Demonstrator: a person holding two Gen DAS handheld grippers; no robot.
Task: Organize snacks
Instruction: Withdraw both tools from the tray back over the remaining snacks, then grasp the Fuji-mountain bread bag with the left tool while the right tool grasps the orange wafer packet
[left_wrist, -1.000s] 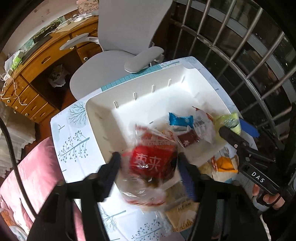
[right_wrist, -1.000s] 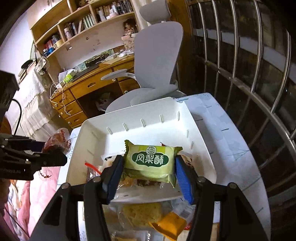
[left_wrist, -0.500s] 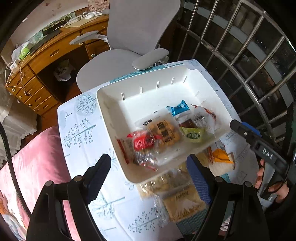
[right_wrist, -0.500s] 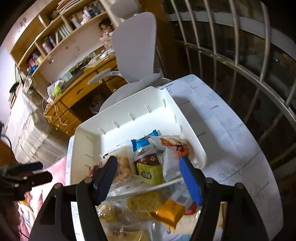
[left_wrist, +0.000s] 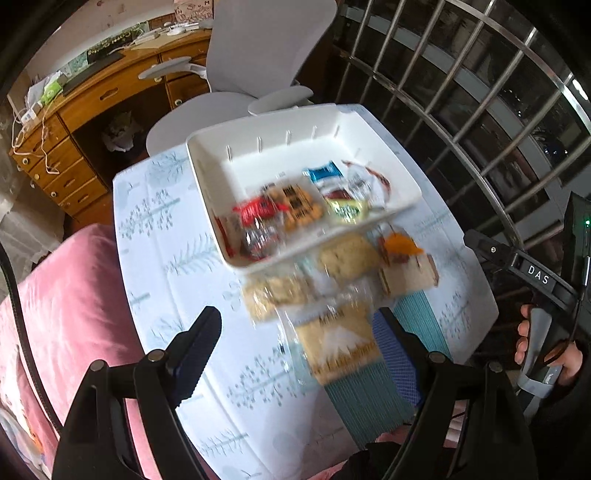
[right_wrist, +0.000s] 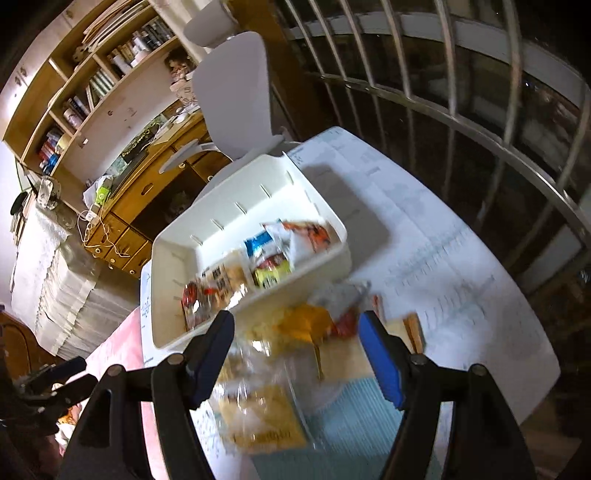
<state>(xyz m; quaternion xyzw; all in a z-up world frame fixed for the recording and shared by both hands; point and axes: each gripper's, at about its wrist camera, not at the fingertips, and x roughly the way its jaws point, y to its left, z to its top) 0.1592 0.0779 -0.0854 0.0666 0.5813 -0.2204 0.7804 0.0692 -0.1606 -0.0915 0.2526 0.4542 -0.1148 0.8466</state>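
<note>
Snacks: several packets lie in the white bin (left_wrist: 402, 184) on the table (left_wrist: 147, 229), among them a red pack (left_wrist: 255, 210), a blue pack (left_wrist: 322, 172) and a green pack (left_wrist: 347, 211). More packets lie loose on the table just in front of the bin, including a yellow pack (left_wrist: 338, 341).

Left gripper (left_wrist: 299, 354): jaws wide apart, nothing between them, above the yellow pack; they have just been opening.

Right gripper (right_wrist: 297, 350): jaws wide apart, empty, over the loose pile; just been opening too.

Left view only: a hand (left_wrist: 550, 354) on the right gripper's handle. Right view only: bookshelf (right_wrist: 92, 81) behind the chair (right_wrist: 236, 96).
</note>
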